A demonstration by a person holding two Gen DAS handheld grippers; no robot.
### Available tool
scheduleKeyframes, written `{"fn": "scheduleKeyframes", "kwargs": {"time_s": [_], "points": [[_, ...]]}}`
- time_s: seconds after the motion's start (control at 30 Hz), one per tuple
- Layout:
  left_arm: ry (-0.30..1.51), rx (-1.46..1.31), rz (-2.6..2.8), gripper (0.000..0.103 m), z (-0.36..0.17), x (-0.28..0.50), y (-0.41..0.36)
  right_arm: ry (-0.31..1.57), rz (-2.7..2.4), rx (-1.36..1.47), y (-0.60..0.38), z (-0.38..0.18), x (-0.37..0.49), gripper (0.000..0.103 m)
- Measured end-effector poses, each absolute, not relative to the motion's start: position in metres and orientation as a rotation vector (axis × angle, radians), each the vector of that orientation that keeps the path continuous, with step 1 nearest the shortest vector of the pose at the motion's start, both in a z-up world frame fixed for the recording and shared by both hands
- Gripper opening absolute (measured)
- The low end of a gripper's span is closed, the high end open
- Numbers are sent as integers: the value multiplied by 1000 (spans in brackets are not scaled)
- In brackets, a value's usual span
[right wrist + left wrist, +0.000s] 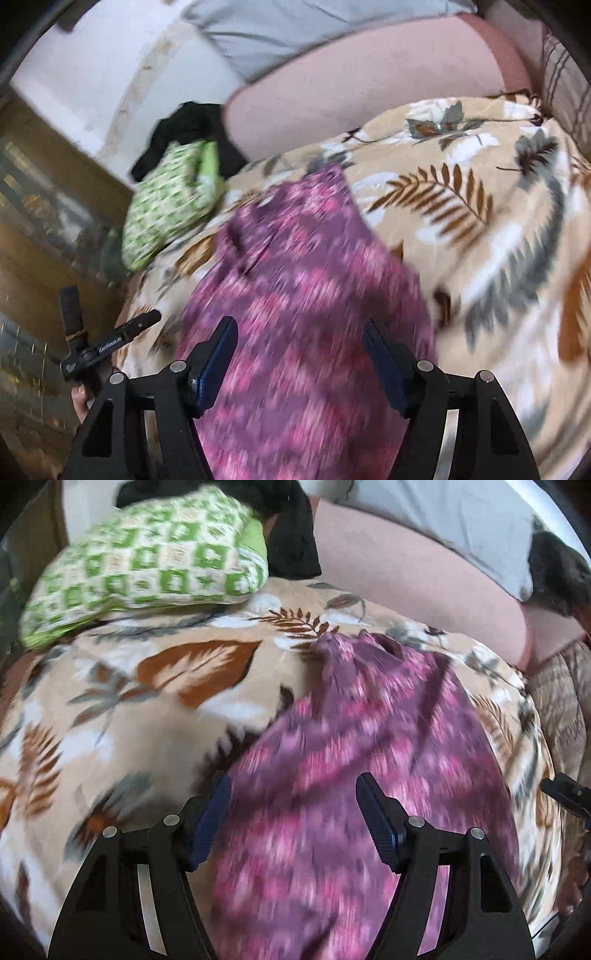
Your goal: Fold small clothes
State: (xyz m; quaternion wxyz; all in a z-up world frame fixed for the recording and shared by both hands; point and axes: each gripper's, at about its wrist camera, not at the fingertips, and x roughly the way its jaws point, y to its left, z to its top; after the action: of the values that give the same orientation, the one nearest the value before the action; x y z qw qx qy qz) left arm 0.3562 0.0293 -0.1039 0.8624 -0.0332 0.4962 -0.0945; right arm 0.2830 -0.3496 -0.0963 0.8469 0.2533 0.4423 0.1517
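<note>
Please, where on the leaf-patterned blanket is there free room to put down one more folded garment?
Free: the beige leaf-print blanket between the green-and-white checked bundle and the purple-pink patterned garment; also the wide patch on the garment's other side, toward the pink bedding. Crowded: the far corner, where the bundle meets black clothing.

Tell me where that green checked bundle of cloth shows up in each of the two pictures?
Left wrist view: the green checked bundle lies at the upper left, on the far edge of the leaf blanket.
Right wrist view: the bundle sits left of centre, smaller, beside a black cloth.
Shared landmark: the purple garment on the blanket.
</note>
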Motion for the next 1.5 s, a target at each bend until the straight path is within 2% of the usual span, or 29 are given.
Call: {"fn": "scheduleKeyframes", "kwargs": {"time_s": [0.17, 0.33, 0.4, 0.5, 0.57, 0.6, 0.63, 0.67, 0.7, 0.73, 0.77, 0.9, 1.07, 1.2, 1.3, 1.4, 1.5], "points": [[1124, -146, -205, 70, -130, 426, 13, 968, 283, 528, -348, -117, 378, 68], [1084, -219, -132, 71, -131, 466, 1, 987, 243, 543, -346, -129, 443, 66], [1132, -236, -109, 70, -144, 482, -5, 1010, 225, 540, -340, -133, 463, 65], [1229, -173, -55, 51, -167, 500, -11, 1041, 156, 487, -330, -135, 488, 59], [1267, -181, -68, 49, -173, 506, -7, 1036, 128, 458, -326, -135, 499, 59], [1275, -169, -72, 42, -174, 507, -5, 1051, 108, 429, -324, -138, 504, 57], [1281, -150, -90, 29, -174, 508, -5, 1093, 118, 407, -322, -146, 511, 51], [1282, -132, -114, 19, -174, 509, -6, 1127, 130, 396, -321, -152, 515, 26], [1280, -95, -139, 7, -172, 509, -9, 1156, 116, 375, -322, -158, 517, 14], [1259, -31, -133, 7, -166, 509, -12, 1156, 115, 371, -326, -159, 516, 14], [1245, 3, -123, 6, -162, 509, -12, 1142, 126, 379, -331, -157, 514, 9], [1145, -45, -109, 6, -128, 518, 20, 1067, 161, 408, -351, -135, 499, 8], [1138, 15, -55, 6, -121, 518, 25, 1076, 147, 356, -348, -139, 494, 8], [1054, -35, -48, 6, -90, 497, 38, 959, 169, 385, -354, -101, 467, 8], [972, -61, -103, 6, -52, 454, 51, 866, 199, 398, -362, -66, 421, 8], [853, -98, -197, 6, -10, 373, 70, 762, 223, 377, -368, -34, 344, 6], [808, -81, -227, 6, 0, 285, 86, 689, 273, 412, -370, -24, 249, 6]]}}
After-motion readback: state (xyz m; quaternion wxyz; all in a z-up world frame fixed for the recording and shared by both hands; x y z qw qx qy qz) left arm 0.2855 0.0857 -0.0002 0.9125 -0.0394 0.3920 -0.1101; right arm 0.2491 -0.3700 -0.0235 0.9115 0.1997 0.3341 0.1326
